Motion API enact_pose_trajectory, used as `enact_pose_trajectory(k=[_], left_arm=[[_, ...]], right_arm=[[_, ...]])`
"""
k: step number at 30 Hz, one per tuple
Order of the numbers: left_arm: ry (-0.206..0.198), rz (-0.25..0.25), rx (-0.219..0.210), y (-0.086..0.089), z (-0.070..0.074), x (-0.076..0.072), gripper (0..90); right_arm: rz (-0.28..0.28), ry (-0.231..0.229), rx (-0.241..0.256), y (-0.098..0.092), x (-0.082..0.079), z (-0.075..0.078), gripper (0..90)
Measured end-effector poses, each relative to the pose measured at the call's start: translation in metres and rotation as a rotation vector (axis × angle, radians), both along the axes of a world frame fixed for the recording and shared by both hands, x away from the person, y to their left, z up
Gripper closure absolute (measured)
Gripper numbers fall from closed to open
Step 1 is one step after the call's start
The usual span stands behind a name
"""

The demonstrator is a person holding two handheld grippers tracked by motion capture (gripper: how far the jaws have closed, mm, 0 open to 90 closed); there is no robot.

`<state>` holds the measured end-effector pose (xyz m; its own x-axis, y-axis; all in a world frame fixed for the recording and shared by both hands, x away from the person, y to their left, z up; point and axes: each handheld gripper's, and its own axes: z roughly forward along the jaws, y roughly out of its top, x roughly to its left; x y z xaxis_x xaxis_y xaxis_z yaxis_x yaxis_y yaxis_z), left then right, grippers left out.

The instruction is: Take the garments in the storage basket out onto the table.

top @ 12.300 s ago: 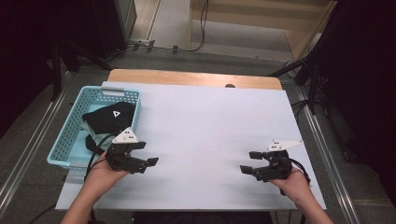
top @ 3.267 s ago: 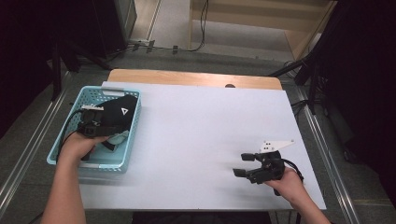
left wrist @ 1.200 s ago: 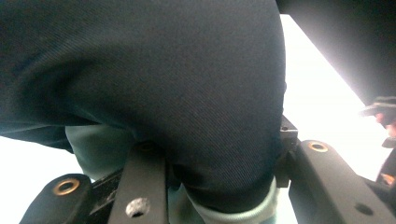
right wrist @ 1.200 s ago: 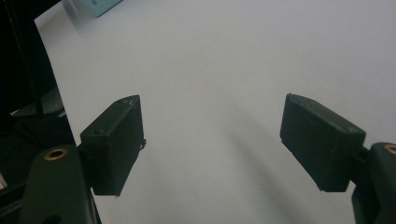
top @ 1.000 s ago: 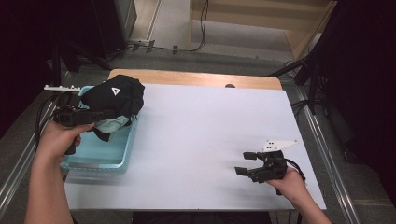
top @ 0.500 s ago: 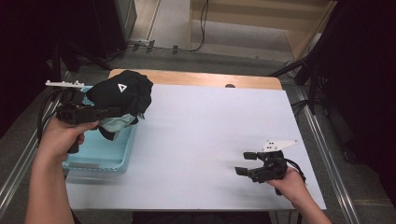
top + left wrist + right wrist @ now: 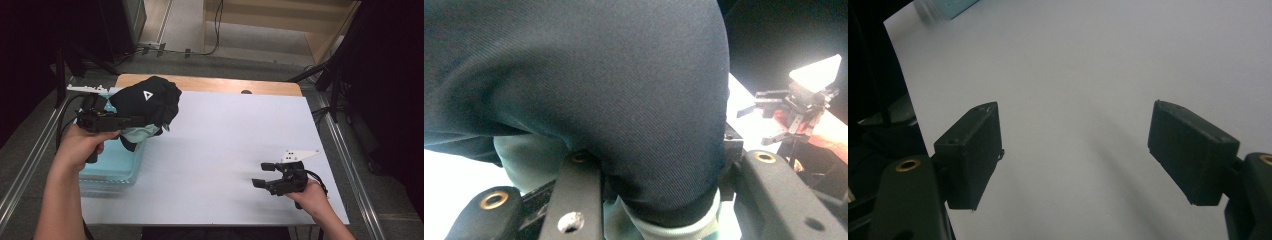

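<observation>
I had the left gripper (image 7: 131, 121) up off the desk (image 7: 225, 145) at its far left corner, jaws clamped on a black garment (image 7: 147, 102), a bunched dark cloth with a small white triangle mark on top. The garment hung clear above the far end of the light blue basket (image 7: 112, 167), which sat along the desk's left edge. A pale green lining showed under the black fabric, drooping just past the basket's rim toward the desk's middle. In the left gripper view the black garment (image 7: 589, 95) bulged over both jaws and swallowed the gap between them, pale lining peeking out at the bottom.

My right gripper (image 7: 263, 175) sat low near the desk's near right corner, well apart from the garment, jaws wide apart with nothing between them. The right gripper view confirmed it: right gripper (image 7: 1073, 150) splayed over bare white desk (image 7: 1088, 75), a sliver of the basket (image 7: 943, 7) blurred at the far edge.
</observation>
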<state>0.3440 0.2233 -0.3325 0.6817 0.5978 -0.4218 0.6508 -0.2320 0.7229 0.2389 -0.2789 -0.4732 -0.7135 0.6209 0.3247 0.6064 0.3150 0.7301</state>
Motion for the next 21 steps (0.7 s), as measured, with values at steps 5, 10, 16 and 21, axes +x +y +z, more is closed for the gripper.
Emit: enact_pose_trajectory(k=[5, 10, 16, 21], left_arm=[[-0.016, -0.005, 0.008, -0.013, 0.000, 0.000, 61.2], [0.000, -0.032, -0.005, -0.021, -0.003, 0.002, 61.1], [-0.007, -0.058, -0.007, -0.031, -0.007, 0.004, 61.1], [-0.016, -0.069, -0.014, -0.039, -0.011, 0.007, 61.1]], right_arm=[[-0.001, -0.005, 0.001, -0.002, 0.000, 0.000, 20.0], [-0.007, -0.003, 0.003, -0.002, -0.001, 0.000, 20.0], [-0.008, -0.004, 0.001, -0.003, -0.002, 0.000, 20.0], [-0.018, -0.002, 0.000, -0.005, -0.003, 0.000, 20.0]])
